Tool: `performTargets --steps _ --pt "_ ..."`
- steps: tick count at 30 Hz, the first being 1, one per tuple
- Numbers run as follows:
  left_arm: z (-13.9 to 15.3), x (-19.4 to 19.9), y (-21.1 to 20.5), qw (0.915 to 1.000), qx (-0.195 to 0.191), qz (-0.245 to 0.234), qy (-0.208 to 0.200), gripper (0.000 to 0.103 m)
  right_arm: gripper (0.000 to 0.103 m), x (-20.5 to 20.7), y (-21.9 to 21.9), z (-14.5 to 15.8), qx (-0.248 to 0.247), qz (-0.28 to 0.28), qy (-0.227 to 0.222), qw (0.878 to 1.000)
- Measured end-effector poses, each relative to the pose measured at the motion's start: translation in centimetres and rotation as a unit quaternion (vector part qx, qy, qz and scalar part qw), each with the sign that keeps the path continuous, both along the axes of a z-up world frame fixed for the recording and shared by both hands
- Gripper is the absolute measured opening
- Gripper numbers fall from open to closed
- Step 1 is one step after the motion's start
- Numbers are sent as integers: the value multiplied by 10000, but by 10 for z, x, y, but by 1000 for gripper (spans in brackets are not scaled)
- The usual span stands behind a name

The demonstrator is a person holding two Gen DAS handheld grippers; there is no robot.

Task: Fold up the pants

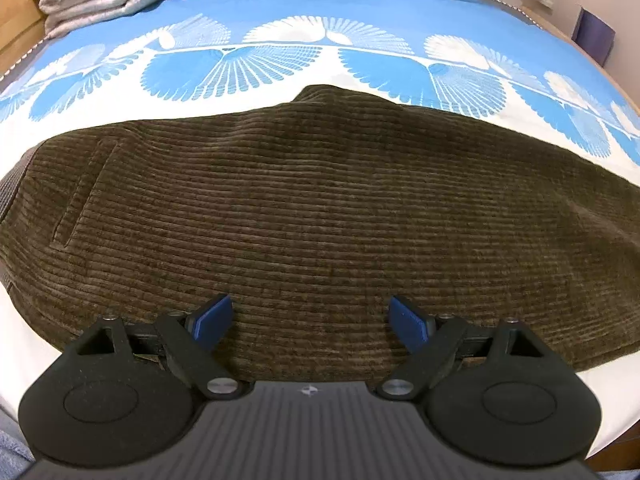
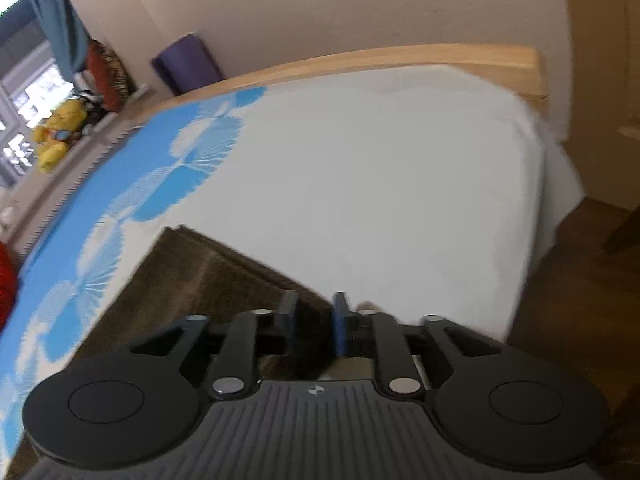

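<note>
pants (image 1: 320, 208) flat on bed (image 1: 400, 4), legs stacked | left gripper (image 1: 310, 322) spread at near edge | right gripper (image 2: 314, 326) nearly closed around cuff corner, pinch unclear | advice: grab both layers, carry cuff toward waistband, keep edges lined up

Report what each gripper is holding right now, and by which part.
The left gripper holds nothing; it is wide open above the pants. The right gripper looks shut on the pants' corner edge, though blur leaves this uncertain.
</note>
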State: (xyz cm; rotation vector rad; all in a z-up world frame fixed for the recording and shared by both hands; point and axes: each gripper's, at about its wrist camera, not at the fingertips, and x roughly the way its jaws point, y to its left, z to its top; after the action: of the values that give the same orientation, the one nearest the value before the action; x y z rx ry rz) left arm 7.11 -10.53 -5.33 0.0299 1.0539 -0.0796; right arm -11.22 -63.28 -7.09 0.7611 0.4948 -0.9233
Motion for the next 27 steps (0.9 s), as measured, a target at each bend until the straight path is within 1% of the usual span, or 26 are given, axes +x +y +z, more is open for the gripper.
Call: performTargets --steps 2,3,4,5,6,7,8,9,11,13,16,18,20,22,23,26,27 --pt "5 4 4 10000 8 37 -56 89 28 -8 2 8 -104 -208 -72 9997" --pt "8 7 6 9999 5 67 -95 89 32 -16 4 14 -254 -331 -130 9990" --pt "12 9 8 9999 -2 100 -141 89 39 -18 3 23 -419 -412 -282 9979" --pt "16 12 11 9997 3 134 -196 89 42 -16 0 31 -510 -359 -507 9968" --pt "20 14 13 9995 29 167 -248 89 45 -8 -7 37 -492 -46 -772 9958" --pt "22 16 15 9993 66 212 -299 89 44 2 -15 41 -394 347 -936 9942" --pt "24 17 16 9991 94 255 -328 89 44 16 -24 44 -213 791 -1100 9906" --pt "24 19 18 9989 118 308 -334 89 44 30 -32 44 -70 1115 -1207 9864" --pt "24 22 22 9986 136 422 -293 89 44 65 -46 42 -6 1569 -1111 9813" --pt "21 26 23 9983 171 506 -225 89 45 96 -55 36 -57 1759 -926 9800" --pt "15 31 22 9981 252 552 -127 89 45 139 -63 15 80 1996 -530 9784" --pt "11 34 20 9979 332 548 -81 89 45 162 -62 7 -52 2205 -207 9751" --pt "7 38 20 9977 373 561 -60 89 44 172 -54 1 -258 2363 39 9713" --pt "5 40 21 9975 391 594 -55 89 3 175 -45 0 -548 2357 268 9699" --pt "4 41 21 9974 391 603 -46 89 3 174 -39 1 -798 2355 323 9681" --pt "1 43 20 9974 405 589 -32 89 1 163 -30 9 -1191 2283 72 9663" --pt "0 43 19 9974 419 579 -30 89 1 162 -32 12 -1234 2205 -11 9676"
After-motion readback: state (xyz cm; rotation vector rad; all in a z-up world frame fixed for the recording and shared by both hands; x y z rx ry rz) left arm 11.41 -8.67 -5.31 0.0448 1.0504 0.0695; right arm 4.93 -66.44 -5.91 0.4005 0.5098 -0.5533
